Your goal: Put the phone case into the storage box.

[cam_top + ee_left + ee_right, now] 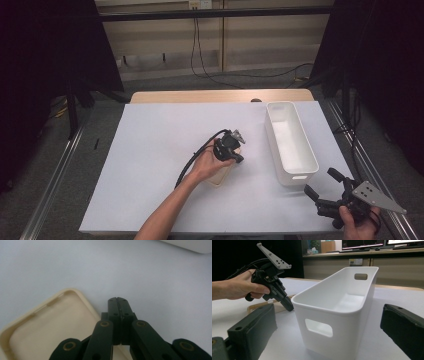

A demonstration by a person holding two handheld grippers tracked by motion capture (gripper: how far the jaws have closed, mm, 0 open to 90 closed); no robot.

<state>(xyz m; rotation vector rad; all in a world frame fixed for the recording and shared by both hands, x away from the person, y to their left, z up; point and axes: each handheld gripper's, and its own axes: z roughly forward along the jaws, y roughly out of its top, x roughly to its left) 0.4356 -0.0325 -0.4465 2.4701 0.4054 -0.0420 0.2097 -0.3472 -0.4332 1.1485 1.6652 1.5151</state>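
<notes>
On the table (150, 150), the white bin (290, 145) sits right of centre in the high view. The cream tray (45, 325) lies at centre under my left gripper (239, 158), jaws pressed together on nothing. My right gripper (320, 184), lower right, is spread. I judge I'm nudging the tray; next I need a proper grip on its rim.

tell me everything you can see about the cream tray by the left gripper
The shallow cream rectangular tray looks like smooth plastic, with rounded corners and a low raised rim. It lies flat and empty on the white table sheet, left of the white bin. The shut left gripper points down beside its edge; contact is unclear.
</notes>
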